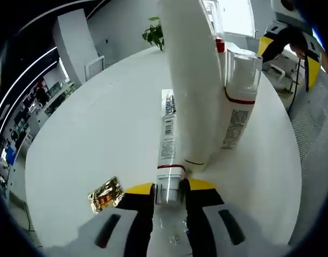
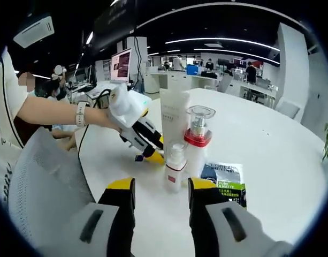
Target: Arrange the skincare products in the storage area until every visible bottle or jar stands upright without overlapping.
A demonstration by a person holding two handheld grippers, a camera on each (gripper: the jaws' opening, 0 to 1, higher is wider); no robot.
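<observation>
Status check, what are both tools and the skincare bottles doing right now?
Left tool shut on small bottle. Right tool open, empty. White tube and pump bottle upright. Sachet lying flat nearby.

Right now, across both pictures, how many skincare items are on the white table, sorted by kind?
Red-banded bottles with clear caps: 3: lying bottle in the left hand-held gripper, pump bottle, small bottle
Tall white tube: 1
Sachets: 2: gold sachet, black-and-green sachet
Total: 6
</observation>
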